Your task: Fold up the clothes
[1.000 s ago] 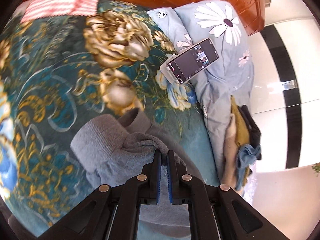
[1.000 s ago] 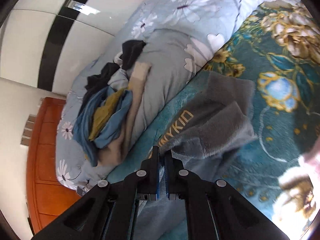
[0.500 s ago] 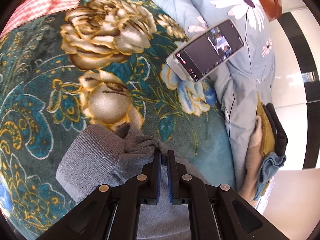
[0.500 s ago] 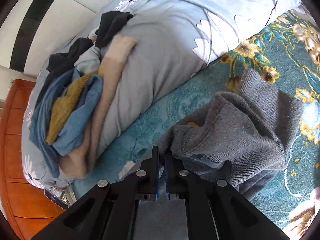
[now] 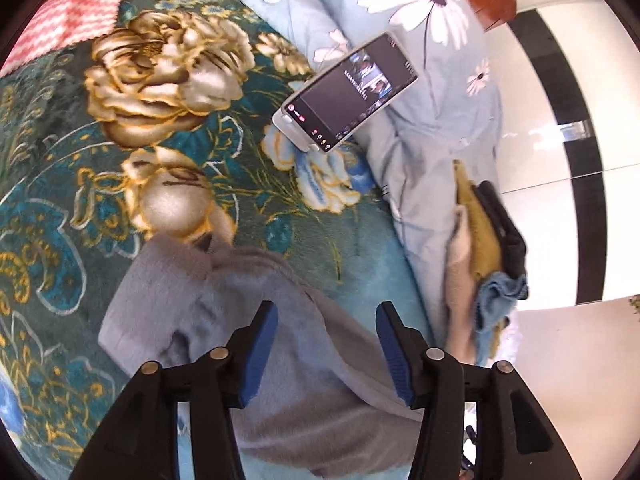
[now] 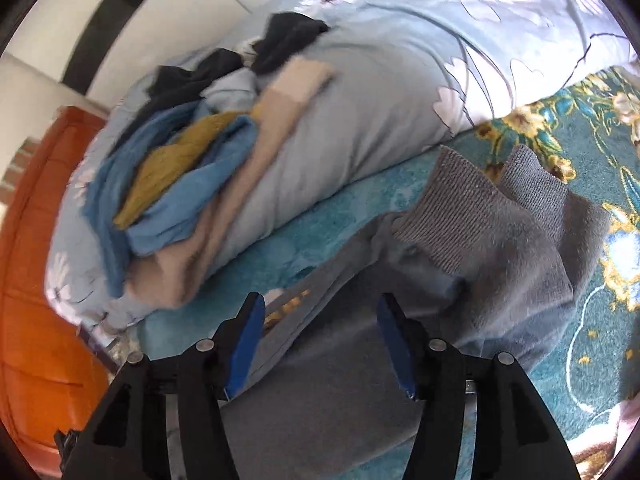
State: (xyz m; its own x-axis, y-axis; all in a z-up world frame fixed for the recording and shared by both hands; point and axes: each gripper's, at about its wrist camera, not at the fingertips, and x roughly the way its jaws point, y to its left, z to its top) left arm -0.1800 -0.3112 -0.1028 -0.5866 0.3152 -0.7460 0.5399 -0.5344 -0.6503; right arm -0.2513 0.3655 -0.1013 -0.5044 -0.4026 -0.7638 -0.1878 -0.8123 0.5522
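Bedding surface: teal floral blanket point(image 5: 132, 184) spread across bed, bounded by pale blue daisy-print duvet point(image 5: 432, 128) and orange-brown wooden headboard point(image 6: 36, 280).

Task item: grey sweater point(image 5: 304, 344), lying crumpled on blanket, directly beneath both grippers. Ribbed cuffs turned up toward duvet in right wrist view. Lower part of garment cut off by frame edge and masked by gripper bodies in both views.

Left gripper point(image 5: 326, 350): jaws just opened, now standing wide. Grey knit visible in the gap; blue pads clear of fabric, nothing clamped.

Right gripper point(image 6: 322, 342): jaws just opened, likewise wide. Sweater fabric below the gap, not pinched. Yellow lettering on sweater mostly hidden behind left finger; illegible.

Left wrist view only: phone point(image 5: 346, 94) propped against duvet, screen lit, content too small to read; pink-and-white patterned cloth point(image 5: 68, 24) at upper left, partly cut off.

Pile of unfolded clothes point(image 6: 188, 184) on duvet (blue, mustard, beige, black): fully spread in right wrist view, edge-on and motion-blurred in left wrist view.
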